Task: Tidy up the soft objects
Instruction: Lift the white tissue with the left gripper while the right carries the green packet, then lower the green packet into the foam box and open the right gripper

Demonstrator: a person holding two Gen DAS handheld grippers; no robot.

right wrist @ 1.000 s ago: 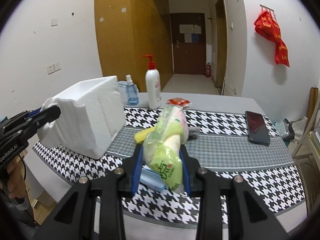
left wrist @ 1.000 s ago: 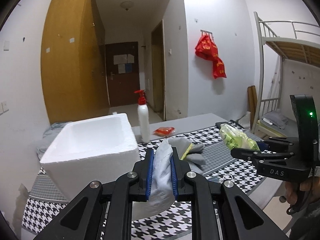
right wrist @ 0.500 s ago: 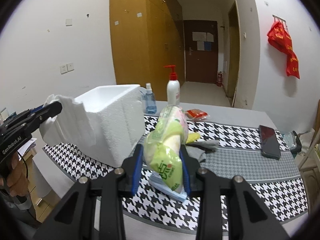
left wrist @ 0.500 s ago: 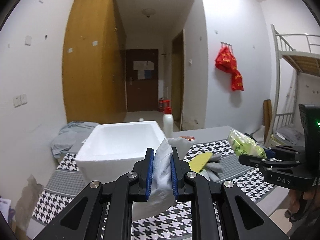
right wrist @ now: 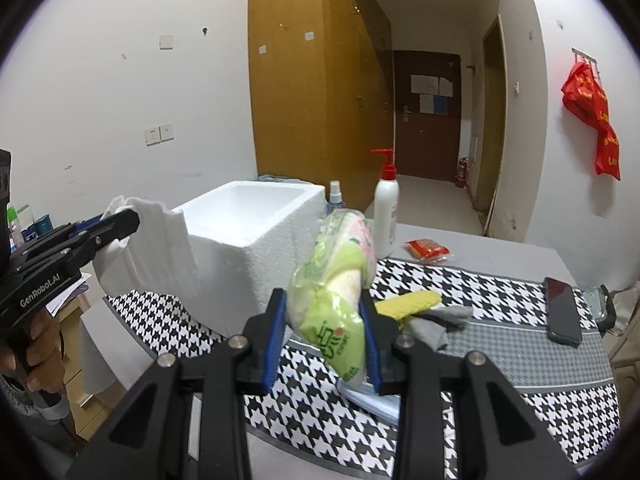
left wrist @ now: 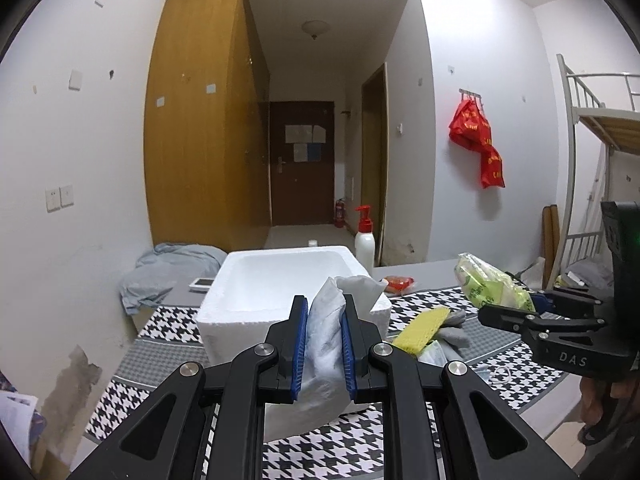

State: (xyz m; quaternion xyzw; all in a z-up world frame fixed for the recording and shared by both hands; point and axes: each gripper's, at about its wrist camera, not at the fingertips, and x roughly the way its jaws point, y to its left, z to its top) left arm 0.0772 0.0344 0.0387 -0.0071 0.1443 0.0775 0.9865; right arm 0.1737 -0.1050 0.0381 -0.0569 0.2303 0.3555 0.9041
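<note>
Both tongs raised higher, left tongs (left wrist: 324, 344) clenching white cloth (left wrist: 330, 336) (upright), right tongs (right wrist: 322, 340) gripping green packet (right wrist: 340, 292) upright.

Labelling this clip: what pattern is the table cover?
Black-and-white houndstooth with grey bands on the table cover, clearest in the right wrist view.

Left gripper (left wrist: 324, 344) up front, blue pads (left wrist: 300, 350) pinching a crumpled white cloth (left wrist: 334, 334) that hangs in front of the open foam box (left wrist: 288, 292). Off to the right, the right gripper (left wrist: 532, 306) clamps a green plastic packet (left wrist: 486, 286) above the checked tablecloth (left wrist: 472, 350). Between them lie a yellow sponge (left wrist: 422, 322) and what looks like a grey glove (left wrist: 454, 330), touching. Behind the box stands a white pump bottle (left wrist: 365, 242), with a red packet (left wrist: 398, 283) just beside the box's far corner.
</note>
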